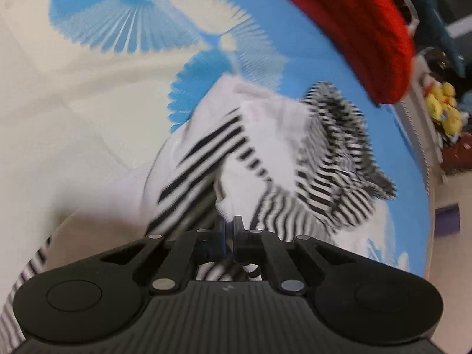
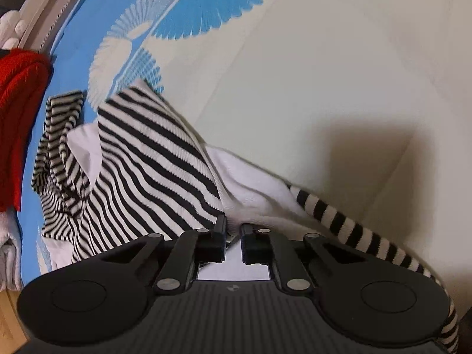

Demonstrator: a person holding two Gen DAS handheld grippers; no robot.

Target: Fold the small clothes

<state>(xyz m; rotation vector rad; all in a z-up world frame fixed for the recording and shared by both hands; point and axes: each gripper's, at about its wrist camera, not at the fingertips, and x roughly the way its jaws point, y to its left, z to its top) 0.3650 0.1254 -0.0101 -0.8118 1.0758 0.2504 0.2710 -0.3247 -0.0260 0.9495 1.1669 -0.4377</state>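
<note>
**Soft striped top pinched at two edges on the bed**

The black-and-white striped garment [image 1: 265, 153] lies crumpled on the bed [image 1: 59, 103], over its blue-and-cream cover, with a red knit piece [image 1: 354, 23] well apart at two o'clock in the left view. It looks light, limp and stretchy; it should sag and bunch wherever it is not supported, and thin knit may slip from a shallow pinch. A striped sleeve [image 2: 348, 224] trails off toward four o'clock in the right view.

The left tool [image 1: 229, 224] is pressed together on a fold of the fabric at its tips. The right tool [image 2: 233, 227] is nearly closed, pinching white-backed cloth at the hem.

Best holds, I judge, are seams or hem corners, taken deep, both sides level so the cloth hangs flat.
</note>
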